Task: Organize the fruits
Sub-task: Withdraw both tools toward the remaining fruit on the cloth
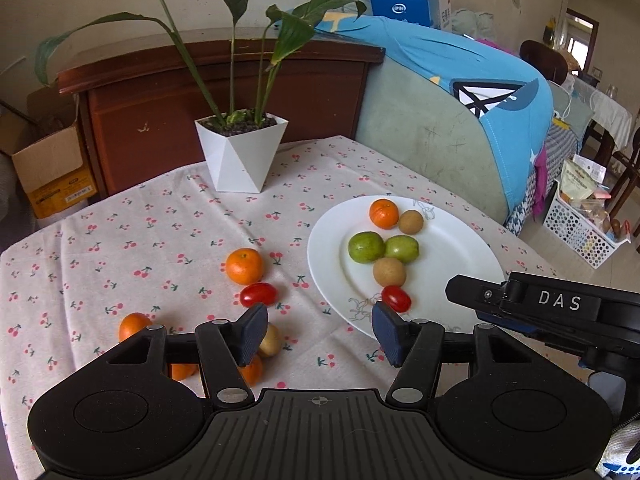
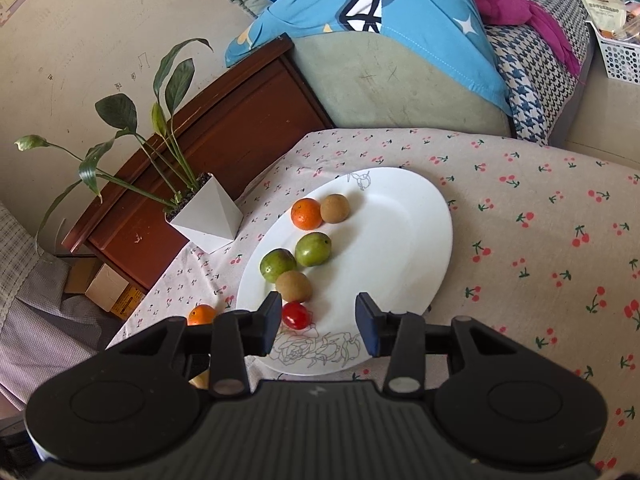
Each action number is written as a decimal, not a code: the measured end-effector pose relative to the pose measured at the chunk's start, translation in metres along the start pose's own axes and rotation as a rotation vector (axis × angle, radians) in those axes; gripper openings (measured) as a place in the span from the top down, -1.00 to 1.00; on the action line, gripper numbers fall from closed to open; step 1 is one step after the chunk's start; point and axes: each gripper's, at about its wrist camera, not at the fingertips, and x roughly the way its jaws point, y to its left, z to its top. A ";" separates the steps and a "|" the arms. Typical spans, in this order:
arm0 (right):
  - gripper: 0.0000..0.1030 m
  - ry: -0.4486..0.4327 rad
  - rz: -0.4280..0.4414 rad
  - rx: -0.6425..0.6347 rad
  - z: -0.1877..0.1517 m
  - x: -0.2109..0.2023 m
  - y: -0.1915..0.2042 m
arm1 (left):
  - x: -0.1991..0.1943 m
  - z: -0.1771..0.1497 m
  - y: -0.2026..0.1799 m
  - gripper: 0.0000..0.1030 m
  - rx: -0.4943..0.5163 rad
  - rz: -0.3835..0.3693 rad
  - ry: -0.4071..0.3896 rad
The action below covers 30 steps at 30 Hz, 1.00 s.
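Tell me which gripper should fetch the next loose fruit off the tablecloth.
Left, probably. The left gripper is open and empty just behind the red tomato and orange on the tablecloth. The right gripper, also open, is over the plate.

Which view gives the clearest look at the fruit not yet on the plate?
The left wrist view. It shows an orange and a cherry tomato in the open on the tablecloth, with more fruit half hidden behind the left gripper. The right wrist view shows only one loose orange, behind the right gripper.
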 end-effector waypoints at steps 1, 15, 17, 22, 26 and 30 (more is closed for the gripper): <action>0.18 0.004 0.004 -0.008 -0.001 0.000 0.002 | -0.003 -0.001 0.005 -0.12 -0.009 0.012 -0.001; 0.18 0.066 0.070 -0.152 -0.023 0.008 0.039 | -0.025 -0.017 0.059 -0.12 -0.105 0.113 -0.004; 0.18 0.074 0.078 -0.161 -0.025 0.010 0.042 | -0.025 -0.020 0.064 -0.12 -0.119 0.121 0.002; 0.18 0.095 0.099 -0.179 -0.031 0.016 0.049 | -0.024 -0.029 0.078 -0.12 -0.157 0.143 0.021; 0.18 0.119 0.129 -0.197 -0.037 0.023 0.056 | -0.025 -0.034 0.083 -0.12 -0.172 0.146 0.028; 0.18 0.151 0.172 -0.235 -0.045 0.027 0.066 | -0.025 -0.036 0.091 -0.12 -0.198 0.169 0.022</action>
